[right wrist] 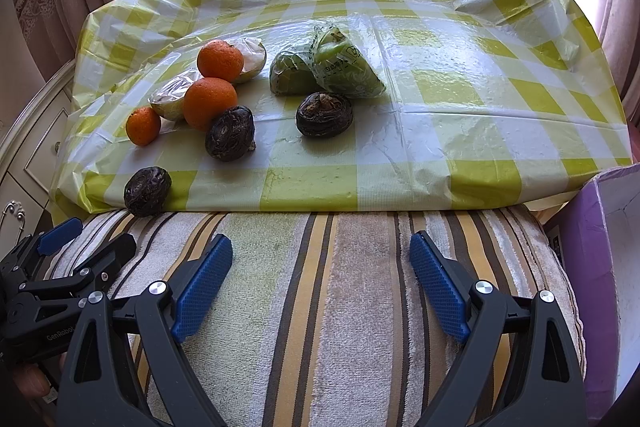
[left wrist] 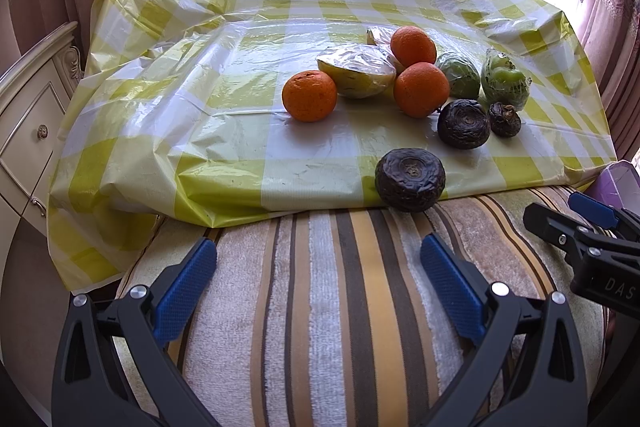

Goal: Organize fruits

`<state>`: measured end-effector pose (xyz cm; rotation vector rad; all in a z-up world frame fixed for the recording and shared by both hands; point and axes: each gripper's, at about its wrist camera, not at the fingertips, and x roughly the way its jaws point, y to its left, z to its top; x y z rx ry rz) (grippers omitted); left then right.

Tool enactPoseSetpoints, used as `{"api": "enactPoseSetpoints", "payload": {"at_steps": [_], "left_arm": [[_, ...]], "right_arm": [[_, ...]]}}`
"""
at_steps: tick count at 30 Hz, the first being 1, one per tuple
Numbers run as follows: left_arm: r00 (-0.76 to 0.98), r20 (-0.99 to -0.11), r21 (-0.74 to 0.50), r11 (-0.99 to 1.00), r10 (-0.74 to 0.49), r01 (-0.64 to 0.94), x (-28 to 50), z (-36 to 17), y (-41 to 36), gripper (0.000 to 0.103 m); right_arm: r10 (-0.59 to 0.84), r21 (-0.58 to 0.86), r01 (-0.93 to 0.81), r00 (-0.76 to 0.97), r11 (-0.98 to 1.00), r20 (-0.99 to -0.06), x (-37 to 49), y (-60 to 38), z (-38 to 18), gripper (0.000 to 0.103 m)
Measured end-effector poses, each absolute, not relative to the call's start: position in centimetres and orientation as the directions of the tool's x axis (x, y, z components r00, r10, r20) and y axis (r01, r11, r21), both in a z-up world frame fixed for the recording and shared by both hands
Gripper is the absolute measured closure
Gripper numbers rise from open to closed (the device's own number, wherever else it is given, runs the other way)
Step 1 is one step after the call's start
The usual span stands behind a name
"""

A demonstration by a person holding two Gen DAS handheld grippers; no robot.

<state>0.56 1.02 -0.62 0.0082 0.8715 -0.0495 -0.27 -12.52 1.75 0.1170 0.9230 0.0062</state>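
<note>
Fruit lies on a yellow-checked plastic cloth (left wrist: 224,107). Three oranges sit together, the nearest to the left (left wrist: 309,95) (right wrist: 143,126). Two plastic-wrapped yellow fruit halves (left wrist: 357,77) lie among them. Two wrapped green fruits (left wrist: 505,83) (right wrist: 344,67) lie at the back. Three dark wrinkled fruits lie in front, one at the cloth's near edge (left wrist: 410,179) (right wrist: 147,190). My left gripper (left wrist: 318,287) is open and empty over the striped towel. My right gripper (right wrist: 320,287) is open and empty beside it, also seen in the left wrist view (left wrist: 576,223).
A striped towel (left wrist: 320,307) covers the near surface. A purple box (right wrist: 600,247) stands at the right. A cream cabinet (left wrist: 28,131) stands at the left. Curtains and a bright window are behind.
</note>
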Motion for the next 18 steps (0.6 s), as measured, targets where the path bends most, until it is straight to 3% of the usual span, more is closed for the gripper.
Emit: {"api": "enactPoseSetpoints", "payload": {"at_steps": [18], "left_arm": [[0.643,-0.765,-0.009,0.999,-0.037,0.047,0.57,-0.70,1.20,0.001]], "right_arm": [[0.050,0.096,0.045,0.603,0.994,-0.796,-0.24,-12.46,1.78,0.015]]}}
